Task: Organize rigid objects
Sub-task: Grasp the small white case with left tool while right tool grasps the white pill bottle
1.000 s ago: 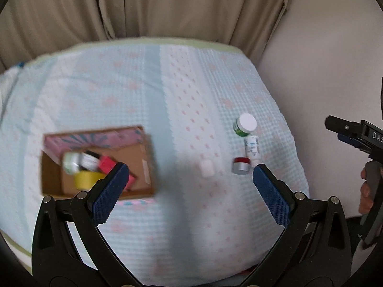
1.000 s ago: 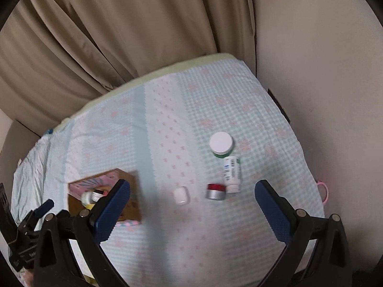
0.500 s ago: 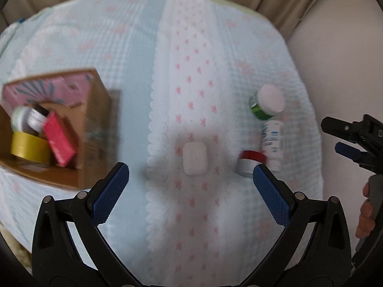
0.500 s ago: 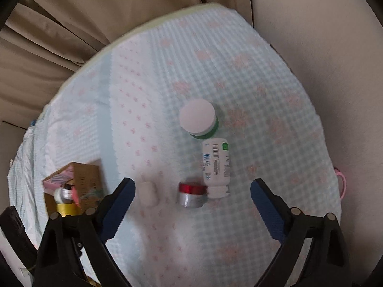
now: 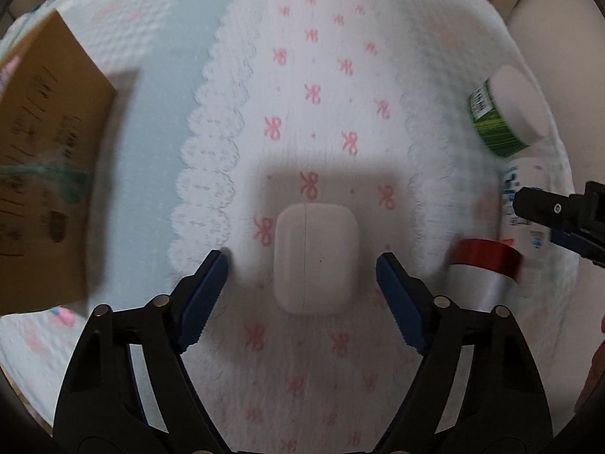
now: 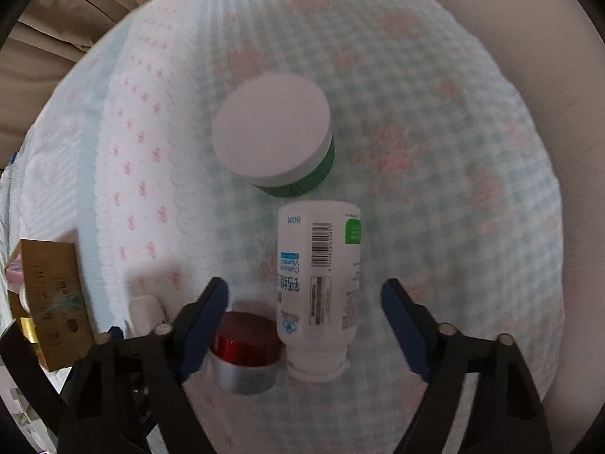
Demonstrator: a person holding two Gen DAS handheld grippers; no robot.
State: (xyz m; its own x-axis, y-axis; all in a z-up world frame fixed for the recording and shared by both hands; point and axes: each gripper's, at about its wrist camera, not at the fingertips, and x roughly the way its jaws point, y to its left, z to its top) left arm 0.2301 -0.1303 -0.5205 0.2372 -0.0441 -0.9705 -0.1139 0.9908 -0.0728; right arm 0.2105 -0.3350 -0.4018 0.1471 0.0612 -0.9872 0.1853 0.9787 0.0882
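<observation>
Left gripper spread wide, nothing grasped, its 2 blue pads either side of a white earbud case without touching it. Case lying flat on the bedspread, on the white strip with pink bows, a seam line down its lid, no writing visible.

Right gripper likewise released, straddling a white bottle lying on its side, cap toward the camera. Readable on the label: "Calcium Vitamin D", "60" followed by a character, a barcode, a green patch; other characters too blurred to read. Left pad overlapping a small jar with a red lid in the view, jar just beside the bottle's cap end; contact not clear.

Beyond the bottle's base, a green jar with a white lid, upright, near the bedspread's right edge; label print unreadable in either view.

Cardboard box toward the left edge, dark printing on its wall blurred. From the right wrist, a yellow roll just visible inside.
</observation>
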